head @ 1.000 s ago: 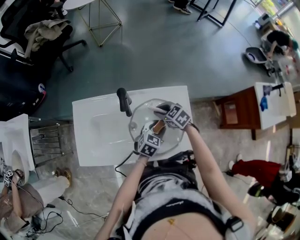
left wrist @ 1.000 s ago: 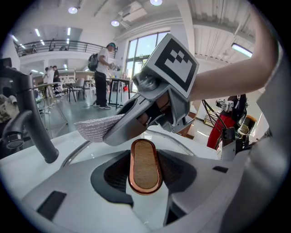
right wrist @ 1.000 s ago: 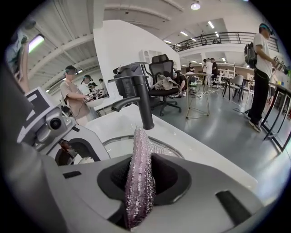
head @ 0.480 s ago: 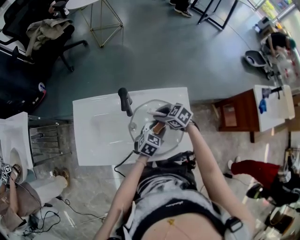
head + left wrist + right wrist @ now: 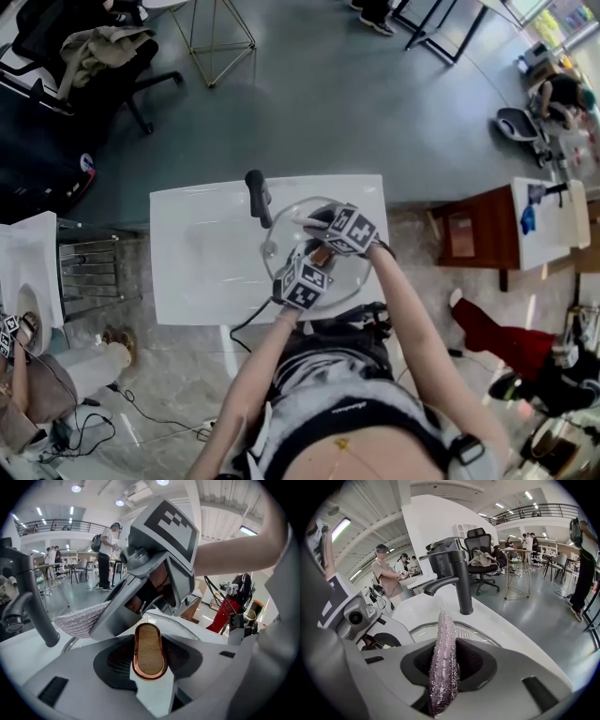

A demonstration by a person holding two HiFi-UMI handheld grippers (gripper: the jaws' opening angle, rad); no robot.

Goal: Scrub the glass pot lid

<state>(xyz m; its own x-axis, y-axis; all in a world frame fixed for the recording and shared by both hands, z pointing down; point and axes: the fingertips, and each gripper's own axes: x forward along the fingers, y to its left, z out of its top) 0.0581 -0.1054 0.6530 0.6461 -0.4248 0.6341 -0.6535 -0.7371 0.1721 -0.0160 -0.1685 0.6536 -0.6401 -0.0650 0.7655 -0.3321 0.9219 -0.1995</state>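
Observation:
The glass pot lid [image 5: 323, 279] lies tilted on the white sink counter [image 5: 192, 267]. Its wooden, copper-rimmed knob [image 5: 149, 649] is clamped between the jaws of my left gripper [image 5: 149, 641], so that gripper [image 5: 309, 268] holds the lid from the near side. My right gripper [image 5: 323, 230] is over the lid's far part, shut on a silvery scrub cloth [image 5: 443, 660]. The cloth sticks out past the jaws toward the lid's rim [image 5: 471, 631]. In the left gripper view the cloth [image 5: 79, 620] pokes out under the right gripper [image 5: 159, 569].
A black faucet [image 5: 257, 197] stands just left of the lid, close to the right gripper [image 5: 460, 585]. A metal rack [image 5: 89, 277] is left of the counter and a wooden table [image 5: 473, 234] is at right. A cable [image 5: 246, 323] hangs at the front edge.
The right gripper has tipped slightly over the lid with the cloth still in it. The left gripper keeps its hold on the knob and has not moved.

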